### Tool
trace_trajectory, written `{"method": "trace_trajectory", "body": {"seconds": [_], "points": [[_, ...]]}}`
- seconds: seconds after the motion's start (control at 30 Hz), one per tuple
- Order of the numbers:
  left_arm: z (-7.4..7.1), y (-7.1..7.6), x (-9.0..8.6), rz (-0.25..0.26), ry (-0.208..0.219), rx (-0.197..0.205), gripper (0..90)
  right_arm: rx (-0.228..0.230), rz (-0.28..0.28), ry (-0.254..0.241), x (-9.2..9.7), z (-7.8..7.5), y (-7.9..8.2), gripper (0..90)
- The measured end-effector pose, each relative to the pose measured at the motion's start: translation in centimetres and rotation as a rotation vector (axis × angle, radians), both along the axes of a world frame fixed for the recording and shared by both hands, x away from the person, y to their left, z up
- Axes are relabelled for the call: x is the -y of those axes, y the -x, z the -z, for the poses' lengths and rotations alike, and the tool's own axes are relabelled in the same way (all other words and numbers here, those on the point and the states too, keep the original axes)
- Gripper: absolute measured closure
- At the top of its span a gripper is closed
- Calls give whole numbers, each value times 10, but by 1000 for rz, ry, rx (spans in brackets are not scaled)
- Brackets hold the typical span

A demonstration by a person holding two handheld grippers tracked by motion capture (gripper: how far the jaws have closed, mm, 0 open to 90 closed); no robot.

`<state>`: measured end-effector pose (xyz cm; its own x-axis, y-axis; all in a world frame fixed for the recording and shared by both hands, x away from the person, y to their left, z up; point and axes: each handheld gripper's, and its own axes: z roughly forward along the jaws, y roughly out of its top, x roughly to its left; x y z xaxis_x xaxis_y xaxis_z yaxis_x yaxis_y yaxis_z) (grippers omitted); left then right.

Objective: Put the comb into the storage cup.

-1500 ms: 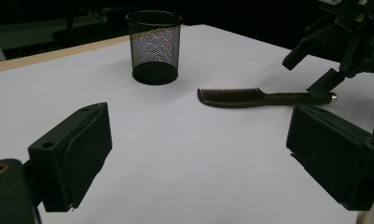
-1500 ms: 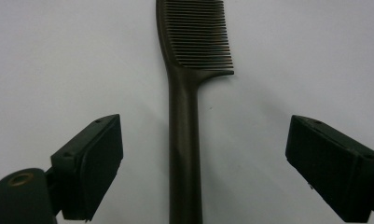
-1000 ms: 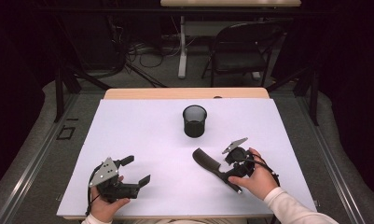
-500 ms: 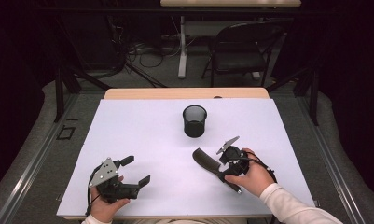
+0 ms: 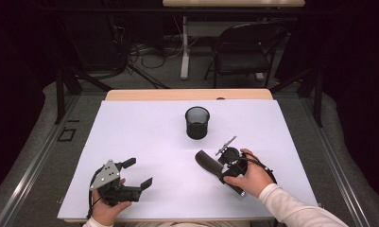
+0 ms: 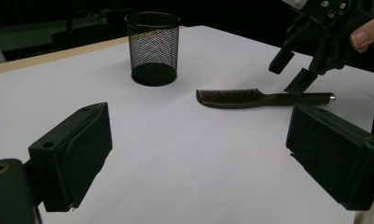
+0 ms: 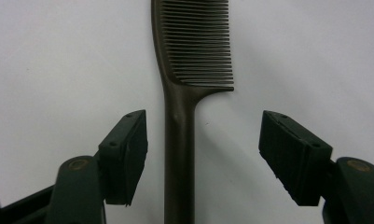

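Right gripper view: the comb (image 7: 180, 140) lies flat, handle toward the right gripper (image 7: 201, 154), whose closing jaws straddle it untouched; left gripper (image 6: 198, 154) gapes empty.

Comb (image 7: 180, 116) dark brown, plain, small silver tip at handle end. Mesh cup (image 5: 197, 122) black, fine wire-grid pattern. Tabletop (image 5: 144, 142) white sheet, plain; far edge light wood. Left tool (image 5: 133, 174) black with grey plate. Right tool (image 7: 201, 158) black, pads ribbed. Sleeve (image 5: 296, 210) white.
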<state>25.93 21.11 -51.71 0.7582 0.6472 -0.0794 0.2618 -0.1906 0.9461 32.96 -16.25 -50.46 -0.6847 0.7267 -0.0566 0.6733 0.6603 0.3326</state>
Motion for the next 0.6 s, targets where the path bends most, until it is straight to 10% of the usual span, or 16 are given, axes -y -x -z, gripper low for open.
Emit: {"method": "trace_trajectory", "body": {"seconds": [0.6], "points": [[0, 0, 0, 6, 1, -2, 75, -106, 36, -3, -3, 9, -9, 511]]}}
